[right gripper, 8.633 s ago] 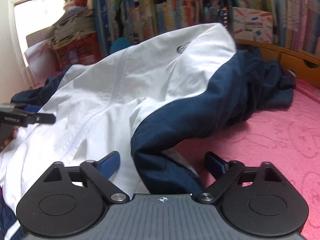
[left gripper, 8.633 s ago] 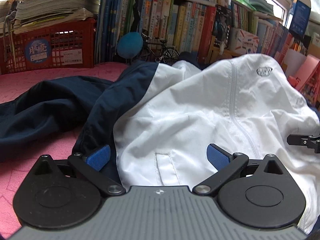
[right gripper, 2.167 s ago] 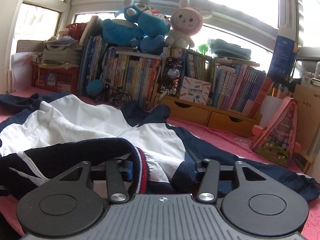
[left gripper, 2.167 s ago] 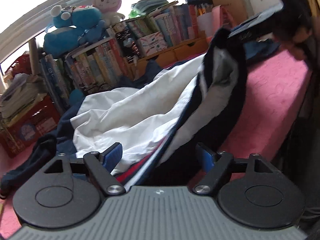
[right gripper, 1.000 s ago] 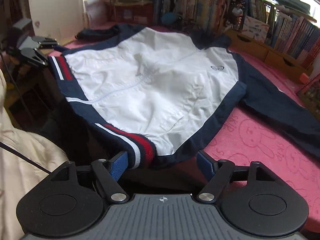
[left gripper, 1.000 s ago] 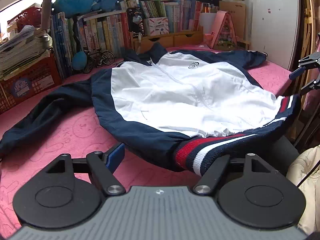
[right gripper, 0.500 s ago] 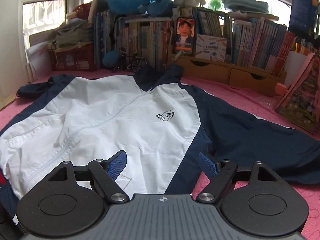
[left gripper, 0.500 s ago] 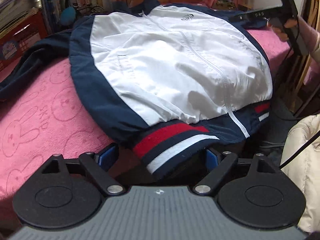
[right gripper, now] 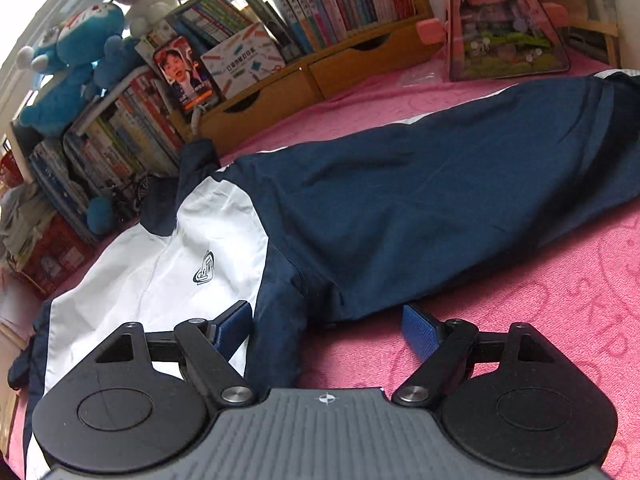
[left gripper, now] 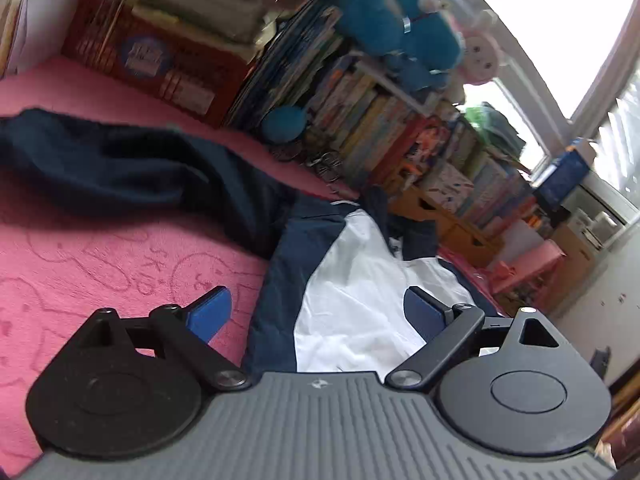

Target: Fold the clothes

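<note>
Jacket (right gripper: 224, 264) flat on pink blanket (right gripper: 560, 300); both grippers' fingers (left gripper: 210, 314) (right gripper: 418, 330) opening, apparently gripping nothing.

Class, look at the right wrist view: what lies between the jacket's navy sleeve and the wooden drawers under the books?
In the right wrist view, only a bare strip of pink blanket separates the navy sleeve from the wooden drawers.

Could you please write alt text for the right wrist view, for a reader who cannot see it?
A navy and white jacket lies front up on a pink blanket, one navy sleeve stretched out to the right. The right gripper hangs over the sleeve's base, its jaws opening and gripping nothing. Behind stand crowded bookshelves and plush toys.
</note>
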A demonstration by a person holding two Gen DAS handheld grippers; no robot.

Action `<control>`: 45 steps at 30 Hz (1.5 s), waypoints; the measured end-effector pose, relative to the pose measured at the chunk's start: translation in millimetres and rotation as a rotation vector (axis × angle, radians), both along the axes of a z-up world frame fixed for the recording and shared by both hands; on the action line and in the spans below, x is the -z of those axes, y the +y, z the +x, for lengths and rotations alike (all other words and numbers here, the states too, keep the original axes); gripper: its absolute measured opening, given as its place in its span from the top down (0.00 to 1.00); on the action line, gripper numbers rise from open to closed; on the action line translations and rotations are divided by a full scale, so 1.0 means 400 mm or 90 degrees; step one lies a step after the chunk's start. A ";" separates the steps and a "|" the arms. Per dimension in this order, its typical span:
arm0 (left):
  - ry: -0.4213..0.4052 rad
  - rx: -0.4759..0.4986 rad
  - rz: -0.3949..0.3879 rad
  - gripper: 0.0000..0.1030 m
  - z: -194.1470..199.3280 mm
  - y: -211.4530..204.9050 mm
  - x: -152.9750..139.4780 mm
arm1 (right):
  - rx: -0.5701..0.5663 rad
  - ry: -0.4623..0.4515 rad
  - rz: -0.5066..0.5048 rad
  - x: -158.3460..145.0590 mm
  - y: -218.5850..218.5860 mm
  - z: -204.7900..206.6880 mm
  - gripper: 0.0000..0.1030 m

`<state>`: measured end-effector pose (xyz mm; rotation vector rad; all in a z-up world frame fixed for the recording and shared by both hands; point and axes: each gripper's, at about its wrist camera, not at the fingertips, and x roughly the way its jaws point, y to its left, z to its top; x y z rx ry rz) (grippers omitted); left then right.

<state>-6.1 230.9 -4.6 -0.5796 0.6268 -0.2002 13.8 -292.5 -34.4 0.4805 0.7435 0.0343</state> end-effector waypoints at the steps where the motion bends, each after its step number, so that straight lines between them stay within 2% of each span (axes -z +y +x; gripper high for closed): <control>1: 0.018 -0.002 0.000 0.10 0.037 -0.013 0.026 | -0.006 -0.002 0.008 0.001 0.005 0.000 0.21; 3: 0.052 -0.004 0.019 0.13 0.101 -0.050 0.070 | -0.030 -0.006 0.015 0.002 0.024 0.002 0.21; 4: 0.060 -0.012 0.049 0.17 0.124 -0.071 0.083 | -0.039 -0.009 0.005 0.000 0.038 0.004 0.21; 5: 0.061 -0.022 0.085 0.28 0.145 -0.094 0.092 | -0.049 -0.013 -0.012 -0.002 0.053 0.009 0.21; 6: 0.061 -0.028 0.120 0.53 0.163 -0.111 0.097 | -0.058 -0.017 -0.032 -0.005 0.066 0.019 0.22; 7: 0.066 -0.032 0.135 0.66 0.180 -0.120 0.099 | -0.063 -0.021 -0.051 -0.007 0.078 0.034 0.26; 8: 0.074 -0.038 0.135 0.73 0.197 -0.125 0.102 | -0.065 -0.023 -0.070 -0.009 0.085 0.051 0.39; 9: 0.078 -0.041 0.127 0.82 0.210 -0.126 0.102 | -0.058 -0.020 -0.091 -0.010 0.087 0.073 0.56; 11: 0.076 -0.046 0.101 0.87 0.222 -0.126 0.096 | -0.047 -0.008 -0.123 -0.011 0.078 0.128 0.74; 13: 0.067 -0.045 0.087 0.89 0.213 -0.141 0.083 | -0.045 -0.021 -0.130 -0.038 0.045 0.184 0.81; 14: 0.063 -0.036 0.083 0.91 0.203 -0.159 0.076 | -0.031 -0.045 -0.145 -0.067 0.032 0.204 0.84; 15: 0.058 -0.023 0.094 0.91 0.189 -0.181 0.072 | -0.008 -0.079 -0.165 -0.104 0.020 0.220 0.88; 17: 0.047 0.003 0.137 0.91 0.156 -0.224 0.070 | 0.027 -0.147 -0.211 -0.177 0.003 0.247 0.88; 18: 0.045 0.012 0.158 0.91 0.144 -0.241 0.074 | 0.033 -0.159 -0.230 -0.196 -0.002 0.261 0.88; 20: 0.039 0.014 0.191 0.91 0.125 -0.251 0.088 | 0.009 -0.128 -0.285 -0.195 -0.001 0.298 0.88; 22: 0.033 0.011 0.201 0.89 0.108 -0.240 0.083 | -0.033 -0.070 -0.357 -0.159 0.006 0.324 0.84; 24: 0.035 -0.011 0.220 0.79 0.092 -0.213 0.061 | -0.068 -0.016 -0.423 -0.114 0.019 0.316 0.75; 25: 0.023 -0.024 0.239 0.77 0.078 -0.201 0.042 | -0.084 -0.002 -0.453 -0.096 0.027 0.296 0.73; 30: -0.070 -0.064 0.358 0.74 0.019 -0.198 -0.060 | -0.086 -0.062 -0.620 -0.129 0.091 0.171 0.49; 32: -0.105 -0.048 0.387 0.70 0.021 -0.237 -0.085 | -0.126 -0.099 -0.596 -0.164 0.135 0.142 0.46; 34: -0.125 0.002 0.374 0.68 0.039 -0.287 -0.088 | -0.175 -0.138 -0.549 -0.203 0.183 0.118 0.42; 35: -0.127 0.031 0.368 0.67 0.053 -0.316 -0.078 | -0.215 -0.146 -0.499 -0.213 0.208 0.117 0.42; 37: -0.124 0.078 0.373 0.67 0.089 -0.368 -0.050 | -0.306 -0.130 -0.377 -0.201 0.264 0.139 0.42; 39: -0.110 0.097 0.397 0.67 0.130 -0.401 -0.019 | -0.367 -0.101 -0.313 -0.160 0.324 0.172 0.45; 42: -0.089 0.109 0.436 0.68 0.191 -0.434 0.026 | -0.404 -0.081 -0.329 -0.092 0.418 0.243 0.53; 43: -0.080 0.090 0.451 0.68 0.208 -0.424 0.038 | -0.403 -0.071 -0.336 -0.071 0.439 0.276 0.55; 45: -0.062 0.052 0.480 0.70 0.243 -0.404 0.063 | -0.375 -0.043 -0.322 -0.040 0.450 0.353 0.66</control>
